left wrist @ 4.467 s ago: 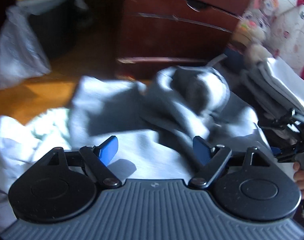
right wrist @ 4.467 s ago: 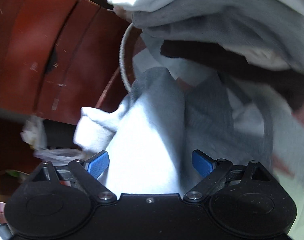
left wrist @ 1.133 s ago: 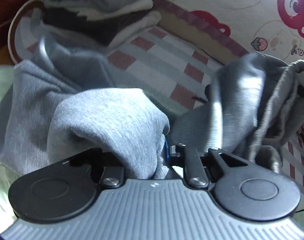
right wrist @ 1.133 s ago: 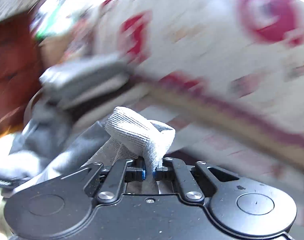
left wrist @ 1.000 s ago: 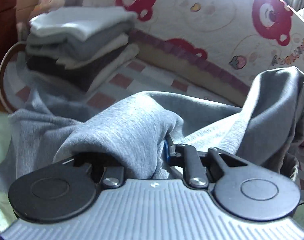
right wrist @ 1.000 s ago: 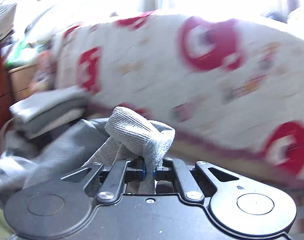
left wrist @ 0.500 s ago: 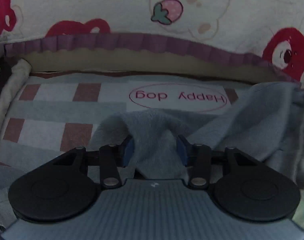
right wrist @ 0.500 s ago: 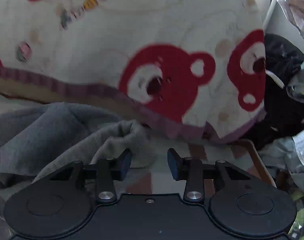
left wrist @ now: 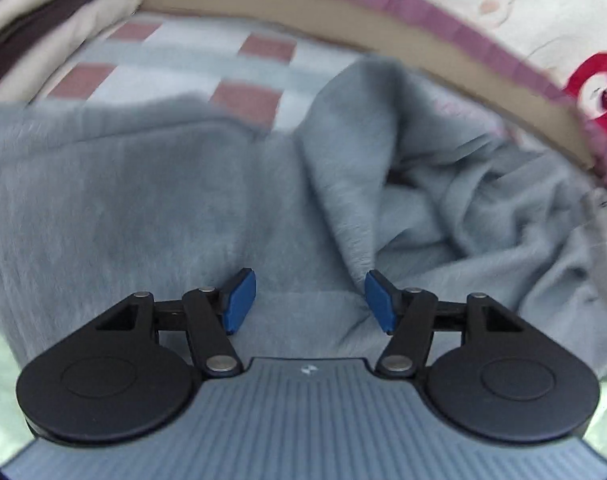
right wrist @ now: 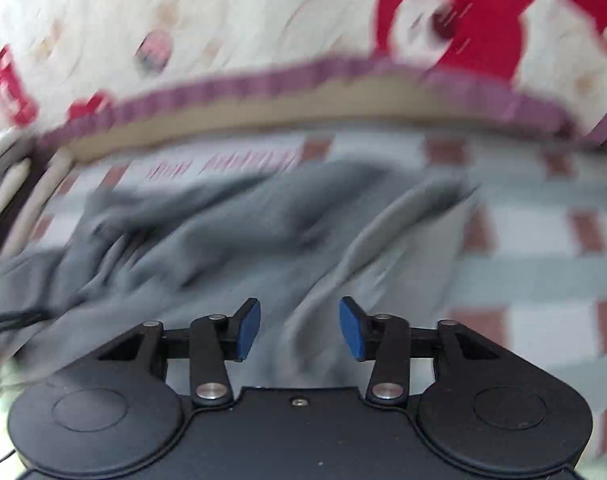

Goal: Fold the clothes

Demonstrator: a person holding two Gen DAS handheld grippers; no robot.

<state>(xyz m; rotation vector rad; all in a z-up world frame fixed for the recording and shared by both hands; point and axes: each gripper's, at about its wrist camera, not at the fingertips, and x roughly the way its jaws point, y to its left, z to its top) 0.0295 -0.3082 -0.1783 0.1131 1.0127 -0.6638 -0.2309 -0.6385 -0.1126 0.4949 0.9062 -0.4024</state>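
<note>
While both grippers hang over it, the grey garment (left wrist: 151,200) lies spread on the checked mat (left wrist: 207,60), rumpled and not yet folded, short of the purple-edged border (left wrist: 423,4) that marks the mat's far side. Taking that border as the landmark: in the left wrist view the cloth runs roughly along it, smoother towards the left end and bunched into ridges towards the right, with one raised fold (left wrist: 343,184) reaching from the border side down to the left gripper (left wrist: 309,300). That gripper sits directly over the cloth, so the garment lies just ahead of and under its fingers.

The left gripper's jaws are about half apart and opening; grey fabric shows between the blue pads (left wrist: 239,300), and the raised fold brushes the right-hand pad, but nothing is pinched.

In the right wrist view the garment (right wrist: 243,232) lies on the near side of the border (right wrist: 303,80), its creases slanting away up towards the right. The right gripper (right wrist: 299,328) hovers over the garment's near edge, bare mat (right wrist: 543,272) off to its right. Its jaws stand about half apart, cloth beneath the gap, holding nothing. Both views are motion-blurred.

Either hand seems equally close; a fresh hold on an edge looks like the next need.
</note>
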